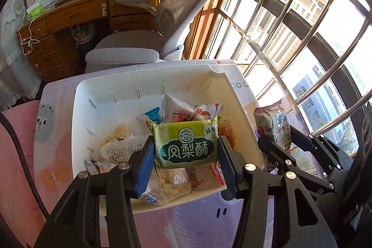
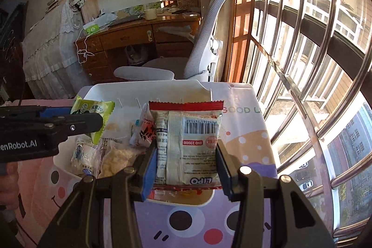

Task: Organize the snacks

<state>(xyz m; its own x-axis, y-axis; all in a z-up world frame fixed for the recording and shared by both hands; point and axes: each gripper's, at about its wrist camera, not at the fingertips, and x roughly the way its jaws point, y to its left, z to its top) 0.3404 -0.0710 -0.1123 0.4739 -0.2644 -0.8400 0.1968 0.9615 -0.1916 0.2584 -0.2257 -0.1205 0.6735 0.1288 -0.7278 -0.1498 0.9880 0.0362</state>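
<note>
My left gripper (image 1: 186,150) is shut on a green snack packet (image 1: 186,143) with white characters, held above a white plastic basket (image 1: 144,83) that holds several wrapped snacks (image 1: 116,145). My right gripper (image 2: 183,155) is shut on a red-edged white packet (image 2: 188,143), barcode side up, above the same basket (image 2: 148,87). In the right wrist view the left gripper (image 2: 93,122) comes in from the left with the green packet (image 2: 97,115). In the left wrist view the right gripper's fingers (image 1: 274,148) stand at the right with the red-edged packet (image 1: 273,124).
The basket rests on a cartoon-printed cloth (image 2: 197,224) over a table. Behind it stand a grey office chair (image 1: 186,4) and a cluttered wooden desk (image 1: 81,13). A barred window (image 1: 302,27) runs along the right. A pink cushion (image 1: 16,155) lies at the left.
</note>
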